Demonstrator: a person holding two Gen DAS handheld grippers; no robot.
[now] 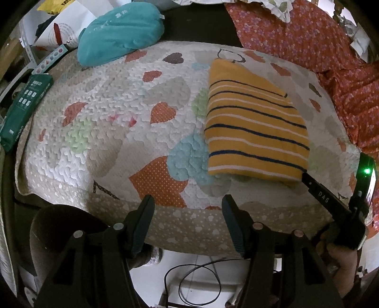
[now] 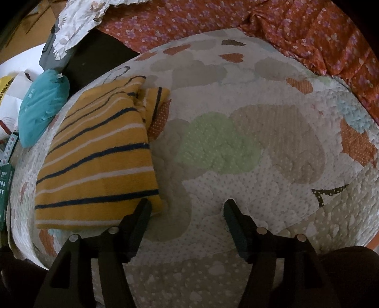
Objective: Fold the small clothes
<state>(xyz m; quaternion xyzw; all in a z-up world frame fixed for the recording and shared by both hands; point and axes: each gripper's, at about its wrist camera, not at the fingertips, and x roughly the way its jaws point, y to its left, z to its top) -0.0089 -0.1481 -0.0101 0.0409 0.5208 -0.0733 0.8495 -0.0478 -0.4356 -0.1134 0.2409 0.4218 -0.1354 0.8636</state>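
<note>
**Striped garment folded on the quilt, both my grippers empty**

The yellow striped garment point(image 1: 255, 128) lies folded into a flat packet on the heart-patterned quilt point(image 1: 113, 113), right of centre from my left wrist view and on the left in my right wrist view point(image 2: 97, 163). At its far right corner a small flap of the same cloth sticks out from under the fold; I cannot tell whether it is a sleeve or a hem.

My left gripper point(image 1: 188, 201) hangs over the near edge of the quilt with its jaws apart and only bedding between them. My right gripper point(image 2: 187, 206) has its jaws spread wide, nothing between them; its left fingertip point(image 2: 144, 206) sits at the near right corner of the garment, and I cannot make out whether it touches the cloth. In the left view only one finger of that gripper shows point(image 1: 322, 196), the rest cut off at the frame edge.

A teal pouch point(image 1: 120, 30) rests at the far left edge of the quilt, a green box point(image 1: 26, 106) to its near left. An orange floral sheet point(image 2: 260, 21) bunches up beyond; its extent is lost in the fisheye rim.
</note>
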